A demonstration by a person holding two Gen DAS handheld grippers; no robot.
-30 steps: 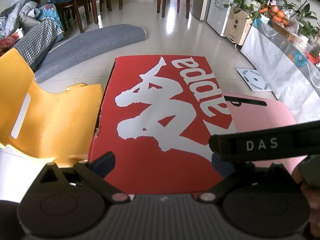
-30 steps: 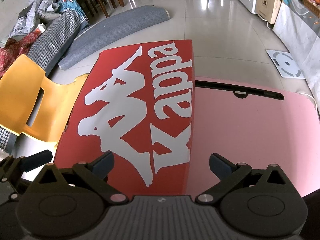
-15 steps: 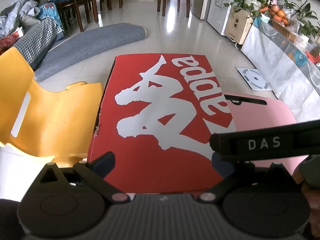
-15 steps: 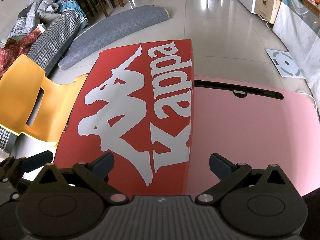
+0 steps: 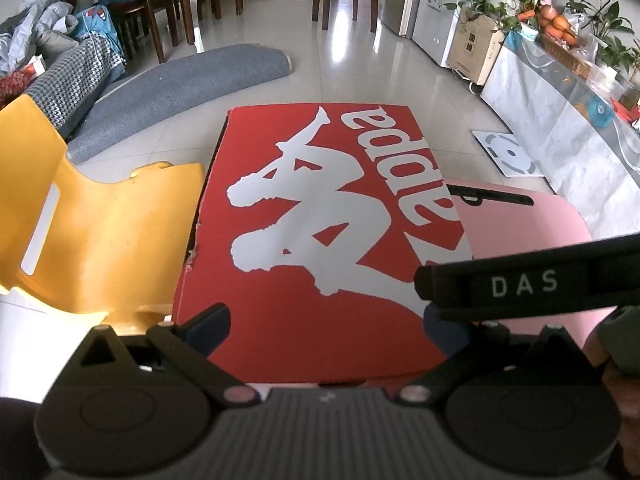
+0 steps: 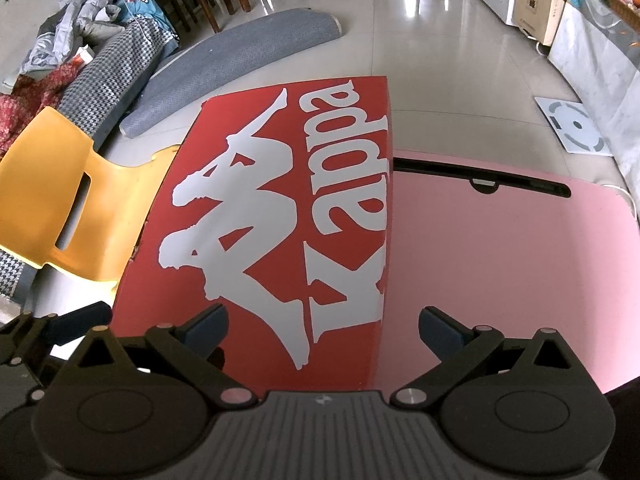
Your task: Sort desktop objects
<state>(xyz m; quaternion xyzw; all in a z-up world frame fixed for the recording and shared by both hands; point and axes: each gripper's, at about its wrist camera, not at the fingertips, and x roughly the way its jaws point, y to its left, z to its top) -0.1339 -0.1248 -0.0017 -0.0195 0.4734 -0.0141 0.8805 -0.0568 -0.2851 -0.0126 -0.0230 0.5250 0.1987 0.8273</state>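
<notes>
Left hand-held gripper [image 5: 326,322]: jaws spread wide, nothing between them; poised above the near end of the red box lid.
Right hand-held gripper [image 6: 322,322]: jaws spread wide, empty; poised over the near edge where the box meets the bare pink surface. Part of it crosses the right of the left wrist view as a black bar marked "DAS".
Red box [image 5: 320,240]: flat cardboard lid, red, with a white figure logo and white lettering that reads upside down from both cameras. Lies on the left part of the bench, its long side running away from the cameras; the left edge looks slightly torn.
Bench [image 6: 500,260]: pink top with a dark slot along its far edge; the right part is bare.
Yellow chair [image 5: 80,232]: plastic, just beside the left side of the box, with a cut-out in the backrest.
Grey mat [image 6: 240,56]: rolled or folded, on the tiled floor beyond the box.
Clothes heap [image 6: 80,52]: checked and patterned fabrics, far left on the floor.
Wooden chairs [image 5: 160,12]: dark, at the back of the room.
White scale [image 6: 574,126]: flat on the floor to the right, near a draped counter.
Plants and fruit [image 5: 552,20]: on the counter at the far right.
</notes>
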